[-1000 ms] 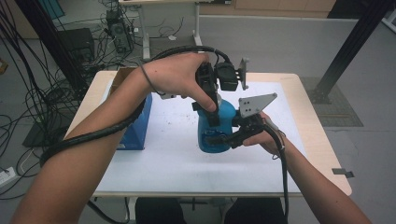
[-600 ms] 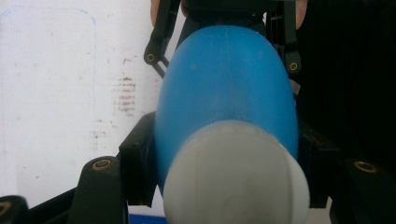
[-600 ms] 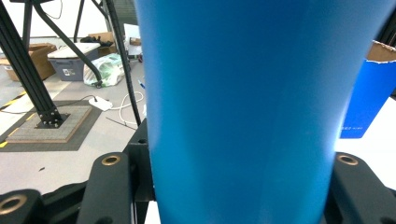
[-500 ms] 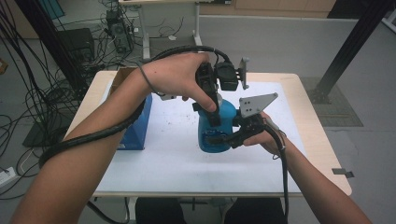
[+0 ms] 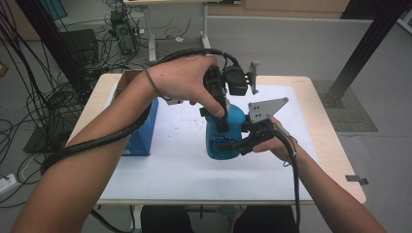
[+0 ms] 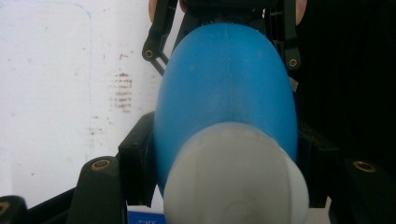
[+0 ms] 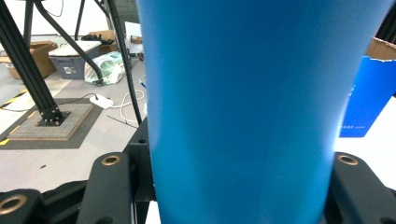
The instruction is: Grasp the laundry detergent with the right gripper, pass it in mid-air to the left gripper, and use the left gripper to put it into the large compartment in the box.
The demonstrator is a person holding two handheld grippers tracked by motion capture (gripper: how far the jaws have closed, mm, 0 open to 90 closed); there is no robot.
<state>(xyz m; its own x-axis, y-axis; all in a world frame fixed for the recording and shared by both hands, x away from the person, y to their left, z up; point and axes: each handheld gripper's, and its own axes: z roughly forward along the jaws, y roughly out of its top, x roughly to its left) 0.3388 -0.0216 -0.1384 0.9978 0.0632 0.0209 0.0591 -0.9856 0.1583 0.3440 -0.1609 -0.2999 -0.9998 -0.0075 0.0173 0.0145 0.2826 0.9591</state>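
Observation:
A blue bottle (image 5: pixel 236 119) with a white cap (image 6: pixel 236 179) stands upright on the white mat (image 5: pixel 170 162). My left gripper (image 5: pixel 221 127) comes down from above and is shut on the bottle's upper part, just below the cap; in the left gripper view (image 6: pixel 225 140) its jaws press the blue shoulder (image 6: pixel 226 84) from both sides. My right gripper (image 5: pixel 234 145) reaches in from the right, level, and is shut on the bottle's lower body. In the right gripper view (image 7: pixel 238 186) the blue wall (image 7: pixel 243 102) stands between its jaws. Farther off, the right gripper's fingers (image 6: pixel 153 46) straddle the bottle.
An open blue cardboard box (image 5: pixel 145 128) stands at the table's left edge, also seen as the blue box (image 7: pixel 369 98) behind the bottle. The wooden table (image 5: pixel 316 121) has bare mat in front and to the left. Black frame posts (image 7: pixel 28 65) and cables lie on the floor beyond.

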